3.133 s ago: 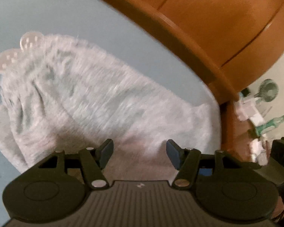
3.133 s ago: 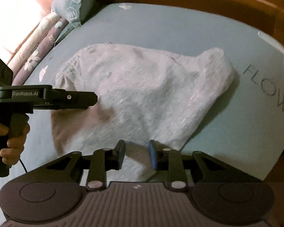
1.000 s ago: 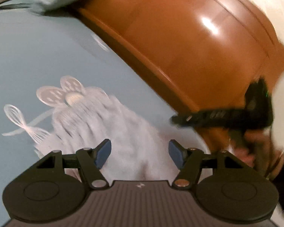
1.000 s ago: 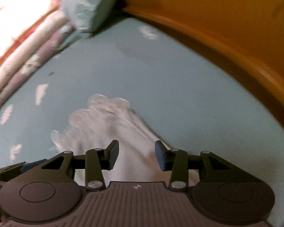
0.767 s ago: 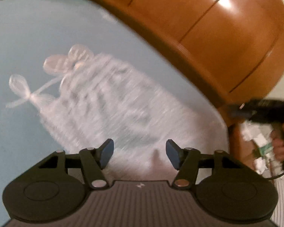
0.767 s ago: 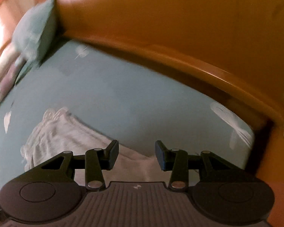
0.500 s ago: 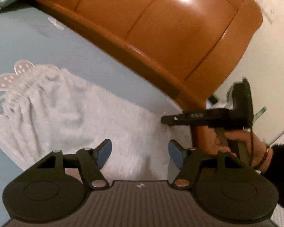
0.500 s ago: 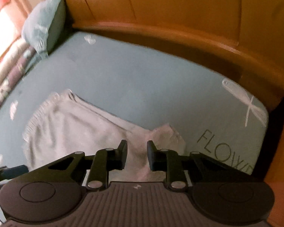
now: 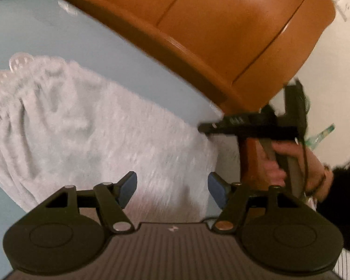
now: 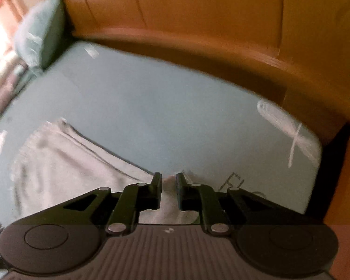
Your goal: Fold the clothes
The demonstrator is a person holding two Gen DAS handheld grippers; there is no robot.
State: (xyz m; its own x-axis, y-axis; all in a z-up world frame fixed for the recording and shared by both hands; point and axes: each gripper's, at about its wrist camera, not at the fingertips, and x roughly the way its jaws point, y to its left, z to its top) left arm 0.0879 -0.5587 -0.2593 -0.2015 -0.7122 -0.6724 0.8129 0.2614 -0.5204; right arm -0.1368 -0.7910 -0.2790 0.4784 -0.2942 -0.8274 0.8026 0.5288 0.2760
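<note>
A fuzzy pale grey garment (image 9: pixel 105 128) lies spread and rumpled on the light blue bed sheet (image 9: pixel 100 46). My left gripper (image 9: pixel 172 185) hovers open over its near edge, with nothing between the blue pads. In the right wrist view the garment (image 10: pixel 70 170) stretches to the left. Its right corner sits between the narrowed fingers of my right gripper (image 10: pixel 169 186), which is shut on it. The left wrist view shows that right gripper (image 9: pixel 205 129) from the side, at the garment's far right corner, held by a hand (image 9: pixel 275 163).
An orange wooden headboard (image 10: pixel 198 11) curves around the far side of the bed. A teal pillow (image 10: pixel 39 39) leans in the back left corner. White prints and letters mark the sheet (image 10: pixel 291 140) near its right edge. Bedside clutter (image 9: pixel 322 133) lies past the headboard's end.
My right gripper's jaws went from open to closed on the garment's right corner. Both views swung about; the left gripper stayed open above the near edge.
</note>
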